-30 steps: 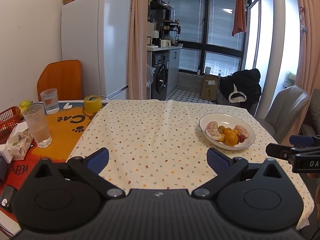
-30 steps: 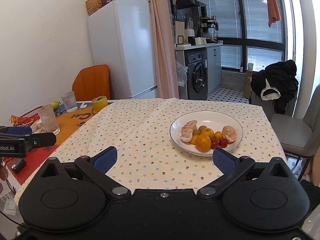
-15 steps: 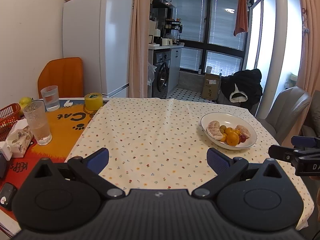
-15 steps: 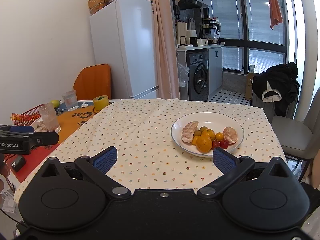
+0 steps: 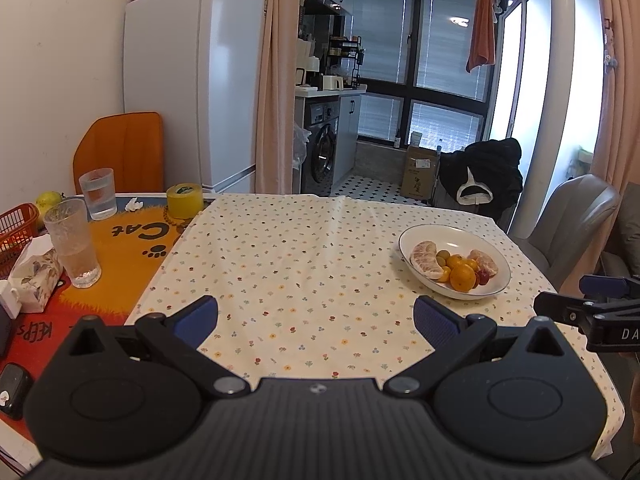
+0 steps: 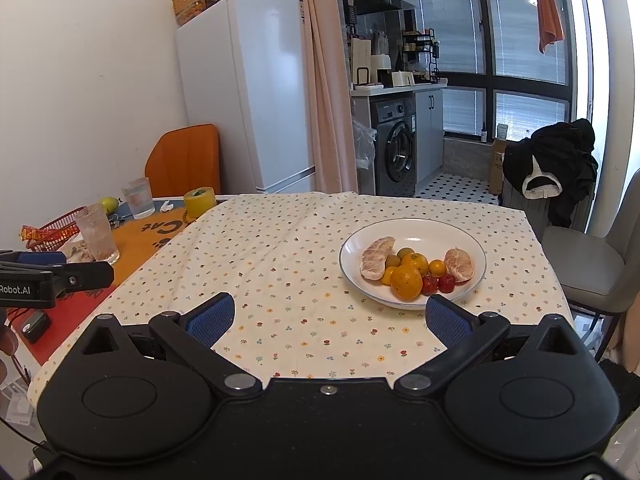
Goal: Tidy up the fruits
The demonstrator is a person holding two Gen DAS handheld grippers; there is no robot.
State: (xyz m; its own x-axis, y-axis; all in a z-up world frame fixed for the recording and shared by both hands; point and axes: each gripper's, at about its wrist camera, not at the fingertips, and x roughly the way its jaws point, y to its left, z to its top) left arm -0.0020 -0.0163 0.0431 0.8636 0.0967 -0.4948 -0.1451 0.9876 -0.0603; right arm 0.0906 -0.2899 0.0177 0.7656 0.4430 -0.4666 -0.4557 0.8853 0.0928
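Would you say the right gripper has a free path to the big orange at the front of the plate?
Probably yes. The right gripper is open and empty, and only bare tablecloth lies between it and the plate. The big orange sits nearest the front rim, though cherry tomatoes crowd its right side.

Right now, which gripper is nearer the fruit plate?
Right. The right gripper hovers open just short of the plate, which sits ahead-right. The left gripper is farther off to the plate's left.

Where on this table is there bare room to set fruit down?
The floral cloth is bare from the plate across to the orange mat. The mat side is crowded: glasses, tape roll, tissue box, red basket.
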